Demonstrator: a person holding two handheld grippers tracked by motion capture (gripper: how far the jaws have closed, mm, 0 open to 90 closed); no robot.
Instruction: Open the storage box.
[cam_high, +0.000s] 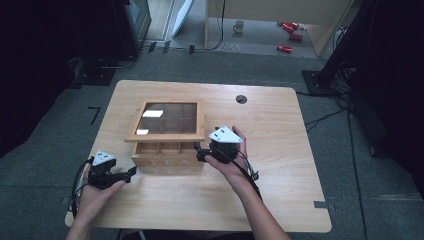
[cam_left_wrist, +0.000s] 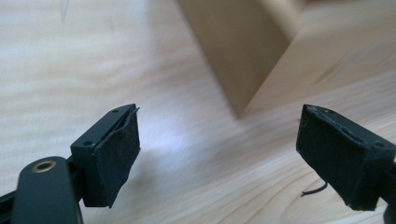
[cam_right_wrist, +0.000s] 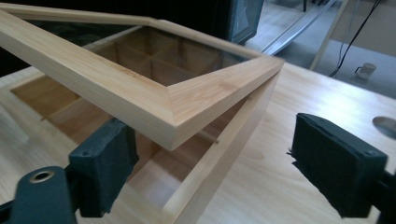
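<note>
Work in hand: opening the wooden tea box (cam_high: 167, 150), centre of the high view, on the table (cam_high: 280, 180)
Lid (cam_high: 166, 120): glass-paned wooden frame, front edge raised off the box, hinged at the far side; partly open, tilted
Done: lid is off its seat; in the right gripper view the gap between lid corner (cam_right_wrist: 182, 116) and box wall (cam_right_wrist: 219, 158) is plain, dividers showing inside
Left: judged, lid has to swing further back to stand fully open; compartments look empty as far as I can see
Right gripper (cam_high: 202, 151): at the box's front right corner, centre of the high view; jaws wide, the lid corner lying between and above them; left pad (cam_right_wrist: 105, 163) sits under the lid's edge, seems to prop it, contact not certain; right pad (cam_right_wrist: 336, 161) apart from the wood
Left gripper (cam_high: 131, 172): lower left of the high view, just off the box's front left corner; jaws wide, nothing between them, bare table beneath; box corner (cam_left_wrist: 243, 60) ahead, not touched
Risk, judged: lid rests on 1 pad at most, could slip and drop shut
</note>
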